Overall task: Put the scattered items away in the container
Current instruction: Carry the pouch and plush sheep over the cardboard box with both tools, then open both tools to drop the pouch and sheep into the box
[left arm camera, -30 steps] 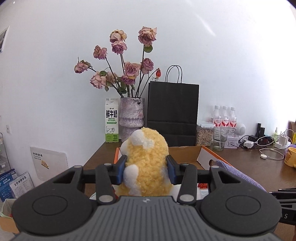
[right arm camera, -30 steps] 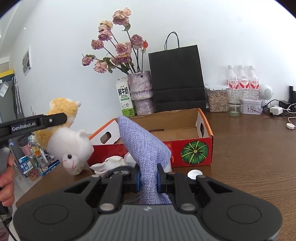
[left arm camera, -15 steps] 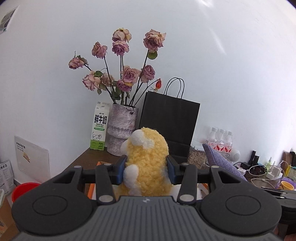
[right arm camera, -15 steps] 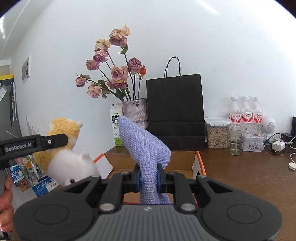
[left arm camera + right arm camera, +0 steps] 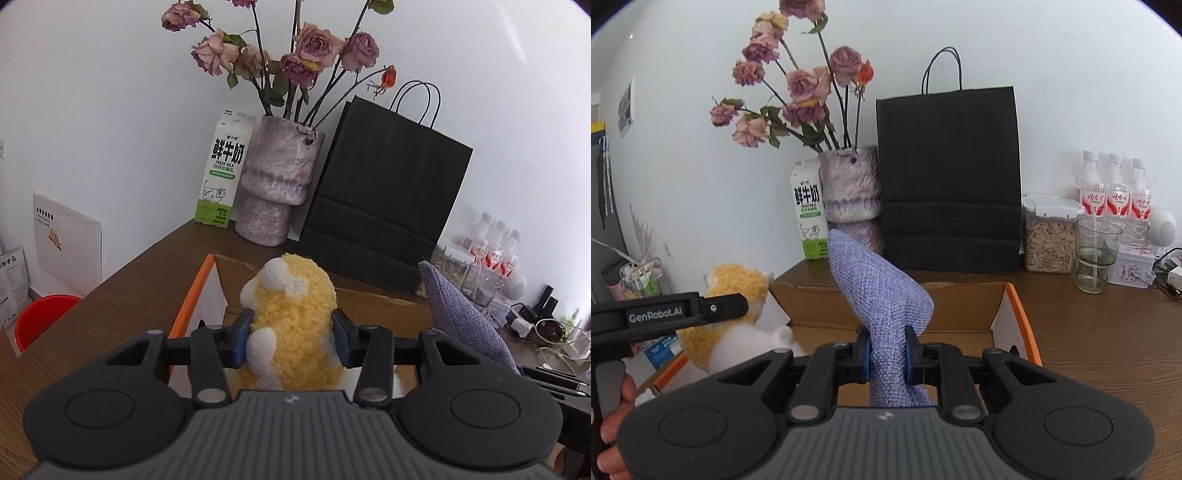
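Against the frames a second ago, we note both grippers have advanced toward the wall: the cardboard box then showed its red printed front, and now we look down into its open top from directly above the near rim.

The left gripper is clamped on the yellow plush toy, pads pressed into its fleece, held over the box's left end. The right gripper is pinched nearly closed on the lilac cloth, which stands up in a peak above the box interior.

The left view alone shows the red bucket at 9 o'clock, below the table edge. The right view alone shows the toy's white face side, a person's hand on the left handle at 8 o'clock — and the glass cup at 3 o'clock.
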